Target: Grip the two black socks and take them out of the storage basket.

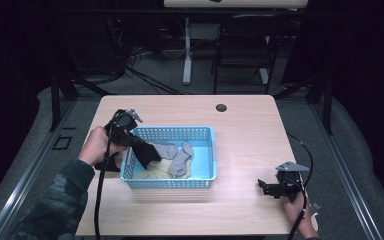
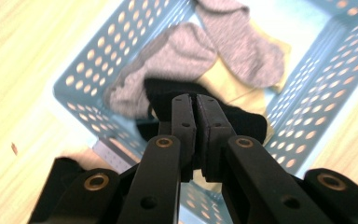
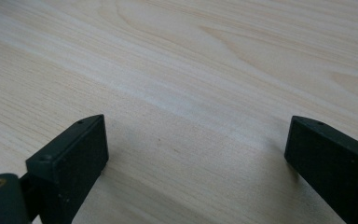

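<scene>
My left gripper (image 1: 141, 150) is over the left end of the blue perforated basket (image 1: 206, 132), jaws pinched together on a black sock (image 1: 147, 152). In the left gripper view the pads sit almost flush against each other with black fabric (image 2: 168, 95) bunched right at the tips and spilling out to both sides below them. From the high view the sock hangs off the gripper and drapes down into the basket's left half, its lower end against the other laundry.

Still in the basket: two grey socks (image 1: 166, 149), one lying near the middle and one (image 1: 182, 159) just right of it, touching each other. Under them I see a pale yellow piece of cloth (image 2: 230, 88), partly covered, so I can't tell what it is exactly. The black sock overlaps the nearer grey sock and the yellow cloth.

The basket stands on the wooden table (image 1: 245, 130), a bit left of centre, long side across the table. My left hand (image 1: 96, 145) holds the gripper just outside the basket's left wall.

My right gripper (image 1: 267, 187) rests low on the table near the front right corner, well apart from the basket. Jaws spread wide, bare wood between them (image 3: 196, 140) in the right gripper view, nothing held. Right hand (image 1: 296, 210) is at the table's near edge behind it.
</scene>
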A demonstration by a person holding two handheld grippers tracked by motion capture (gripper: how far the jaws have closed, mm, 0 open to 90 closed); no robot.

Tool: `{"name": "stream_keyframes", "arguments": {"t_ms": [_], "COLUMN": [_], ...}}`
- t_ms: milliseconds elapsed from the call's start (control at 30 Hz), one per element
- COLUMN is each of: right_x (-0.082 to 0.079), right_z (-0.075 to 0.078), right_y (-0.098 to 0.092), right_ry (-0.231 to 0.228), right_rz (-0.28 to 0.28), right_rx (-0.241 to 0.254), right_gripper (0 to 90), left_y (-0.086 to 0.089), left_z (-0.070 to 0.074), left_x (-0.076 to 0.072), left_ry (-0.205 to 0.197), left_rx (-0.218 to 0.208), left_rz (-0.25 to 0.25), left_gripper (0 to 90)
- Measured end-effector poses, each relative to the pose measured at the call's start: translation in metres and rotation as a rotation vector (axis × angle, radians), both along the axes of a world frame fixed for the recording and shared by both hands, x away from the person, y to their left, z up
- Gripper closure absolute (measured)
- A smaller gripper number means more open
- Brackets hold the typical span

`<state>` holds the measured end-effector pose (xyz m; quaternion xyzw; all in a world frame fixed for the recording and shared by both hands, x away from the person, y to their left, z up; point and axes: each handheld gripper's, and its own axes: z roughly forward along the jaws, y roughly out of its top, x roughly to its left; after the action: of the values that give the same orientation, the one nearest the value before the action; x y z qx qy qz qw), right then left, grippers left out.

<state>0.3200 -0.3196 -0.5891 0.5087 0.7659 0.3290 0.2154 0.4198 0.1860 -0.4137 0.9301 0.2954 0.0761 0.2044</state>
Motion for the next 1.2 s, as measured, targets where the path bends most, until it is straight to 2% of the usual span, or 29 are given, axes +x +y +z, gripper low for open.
{"name": "stream_keyframes", "arguments": {"t_ms": [100, 133, 233, 267, 300, 467, 633, 700, 867, 1133, 1200], "right_x": [0.0, 0.0, 0.0, 0.0, 0.0, 0.0, 0.0, 0.0, 0.0, 0.0, 0.0], "right_z": [0.0, 0.0, 0.0, 0.0, 0.0, 0.0, 0.0, 0.0, 0.0, 0.0, 0.0], "right_y": [0.0, 0.0, 0.0, 0.0, 0.0, 0.0, 0.0, 0.0, 0.0, 0.0, 0.0], "right_ry": [0.0, 0.0, 0.002, 0.002, 0.002, 0.002, 0.002, 0.002, 0.002, 0.001, 0.002], "right_rz": [0.0, 0.0, 0.004, 0.003, 0.003, 0.004, 0.003, 0.004, 0.004, 0.005, 0.004], "right_rx": [0.0, 0.0, -0.001, -0.003, -0.003, -0.003, -0.003, -0.003, -0.001, 0.0, -0.003], "right_gripper": [5.4, 5.4, 5.4, 5.4, 5.4, 5.4, 5.4, 5.4, 5.4, 5.4, 5.4], "left_y": [-0.003, -0.006, -0.009, -0.011, -0.011, -0.015, -0.013, -0.009, 0.004, 0.027, 0.039], "left_z": [0.007, 0.014, 0.021, 0.029, 0.029, 0.05, 0.064, 0.074, 0.085, 0.092, 0.094], "left_x": [0.001, 0.0, -0.001, -0.001, -0.001, -0.002, -0.001, -0.002, -0.003, -0.001, 0.001], "left_ry": [-0.005, -0.012, -0.03, -0.036, -0.036, -0.078, -0.106, -0.125, -0.149, -0.167, -0.166], "left_rx": [-0.017, -0.021, -0.03, -0.037, -0.037, -0.048, -0.057, -0.064, -0.076, -0.1, -0.126], "left_rz": [-0.011, -0.026, -0.029, -0.045, -0.045, -0.049, -0.044, -0.032, -0.001, 0.062, 0.084], "left_gripper": [86.4, 86.4, 86.4, 86.4, 86.4, 86.4, 86.4, 86.4, 86.4, 86.3, 86.4]}}
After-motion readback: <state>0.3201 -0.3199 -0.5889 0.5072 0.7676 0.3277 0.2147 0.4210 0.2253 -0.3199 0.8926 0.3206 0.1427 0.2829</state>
